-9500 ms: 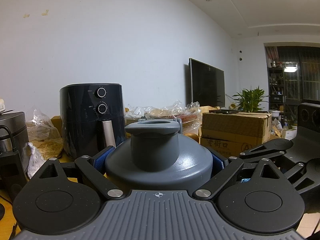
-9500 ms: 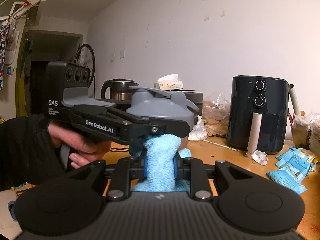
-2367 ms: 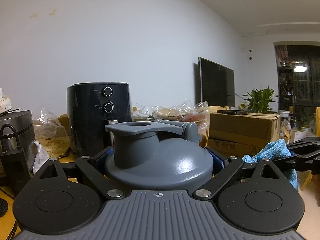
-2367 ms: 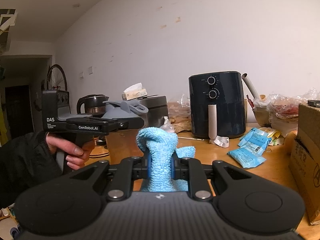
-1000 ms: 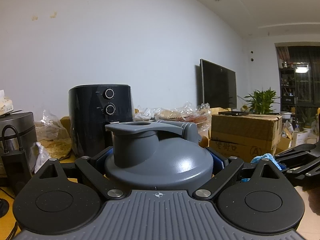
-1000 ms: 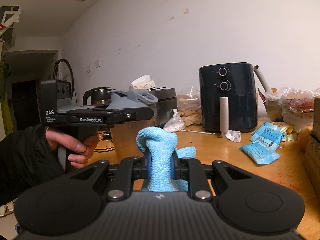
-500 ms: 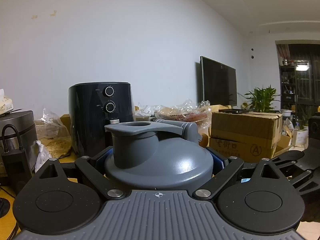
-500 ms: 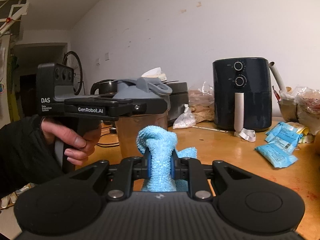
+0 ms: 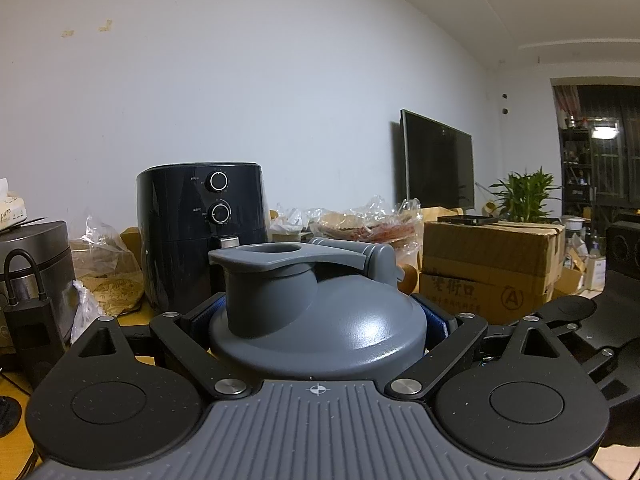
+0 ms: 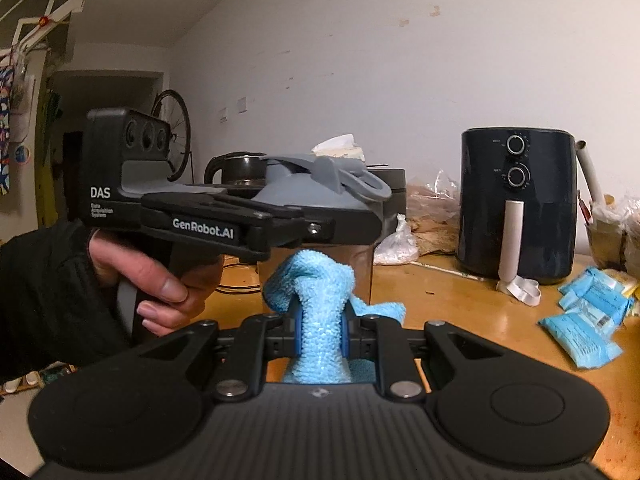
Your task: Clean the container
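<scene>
Left tongs (image 10: pixel 320 228) clamped round the container (image 9: pixel 316 332) just under its grey lid (image 9: pixel 296 276), holding it upright above the bench (image 10: pixel 460 300). Right tongs (image 10: pixel 320 332) pinched on a blue cloth (image 10: pixel 316 300), its bunched tip right at the clear wall below the left tongs; contact can't be confirmed. Looks mid-wipe on the outside. How much is already clean: can't tell. Lid is on.

A lived-in home, by the look of it: a black air fryer (image 9: pixel 202 232) and kettle (image 10: pixel 236 170) crowd a wooden table (image 10: pixel 460 300). A television (image 9: pixel 438 164), potted plant (image 9: pixel 524 196), cardboard box (image 9: pixel 492 264) and bicycle wheel (image 10: pixel 176 120) stand around.
</scene>
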The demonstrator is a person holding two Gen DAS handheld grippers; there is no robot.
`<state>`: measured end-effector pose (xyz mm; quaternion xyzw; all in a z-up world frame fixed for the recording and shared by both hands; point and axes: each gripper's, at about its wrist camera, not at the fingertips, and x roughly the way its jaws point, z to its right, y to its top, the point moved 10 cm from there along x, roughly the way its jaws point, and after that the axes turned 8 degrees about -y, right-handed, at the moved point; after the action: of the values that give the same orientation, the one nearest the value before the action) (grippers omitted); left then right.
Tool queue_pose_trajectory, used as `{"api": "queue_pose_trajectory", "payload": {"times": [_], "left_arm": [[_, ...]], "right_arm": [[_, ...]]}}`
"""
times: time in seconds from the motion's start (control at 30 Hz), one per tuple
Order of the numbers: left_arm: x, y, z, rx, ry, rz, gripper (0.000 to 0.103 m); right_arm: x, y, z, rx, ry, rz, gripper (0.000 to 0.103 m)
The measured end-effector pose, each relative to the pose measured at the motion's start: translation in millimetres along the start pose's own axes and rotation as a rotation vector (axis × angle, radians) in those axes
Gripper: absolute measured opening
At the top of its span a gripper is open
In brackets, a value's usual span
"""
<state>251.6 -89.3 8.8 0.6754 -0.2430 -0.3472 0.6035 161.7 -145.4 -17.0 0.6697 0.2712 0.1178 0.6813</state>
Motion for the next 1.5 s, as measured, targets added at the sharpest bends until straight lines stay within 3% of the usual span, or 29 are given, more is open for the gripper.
{"api": "queue_pose_trajectory", "payload": {"times": [0.43,1.5], "left_arm": [[1,0,0,0.001,0.002,-0.010,0.095],[2,0,1,0.003,0.001,-0.017,0.095]], "right_arm": [[7,-3,-3,-0.052,-0.014,-0.068,0.013],[38,-57,-5,-0.096,-0.005,-0.261,0.015]]}}
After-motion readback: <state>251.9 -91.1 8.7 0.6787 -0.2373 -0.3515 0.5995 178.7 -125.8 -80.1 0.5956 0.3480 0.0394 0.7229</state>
